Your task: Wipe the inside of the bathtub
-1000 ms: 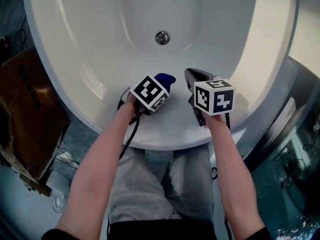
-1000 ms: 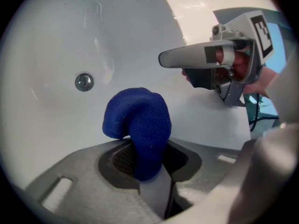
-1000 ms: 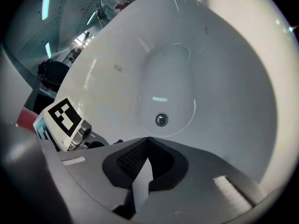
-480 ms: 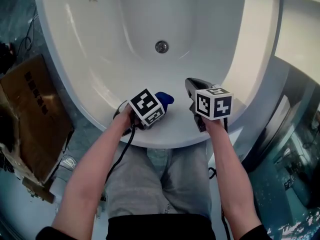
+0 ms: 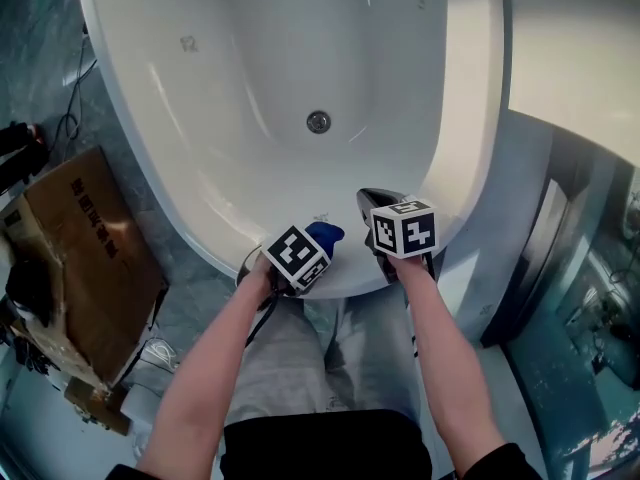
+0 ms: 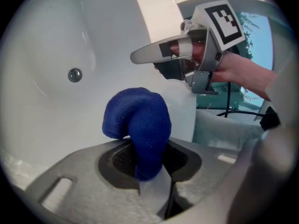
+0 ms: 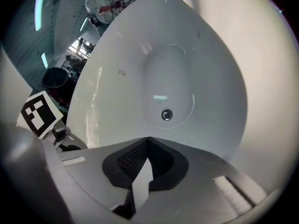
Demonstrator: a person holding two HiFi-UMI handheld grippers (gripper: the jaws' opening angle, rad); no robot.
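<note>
Both bare forearms come up from 6 o'clock in the head view; the left forearm (image 5: 215, 368) slants toward 1 o'clock, the right forearm (image 5: 440, 358) toward 11 o'clock; the left hand (image 5: 262, 273) and right hand (image 5: 410, 263) each grip a tool behind its marker cube (image 5: 297, 255); the left gripper (image 5: 318, 240) points to 1 o'clock, jaws closed on a blue cloth (image 6: 138, 125); the right gripper (image 5: 372, 206), just beside it at 3 o'clock, points to 11 o'clock, jaws pressed together.

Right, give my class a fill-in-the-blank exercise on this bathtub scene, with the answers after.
The left gripper is shut on a ____ cloth.
The right gripper, jaws together, holds ____.
The cardboard box stands at the person's ____ side.
Missing words: blue; nothing; left.
</note>
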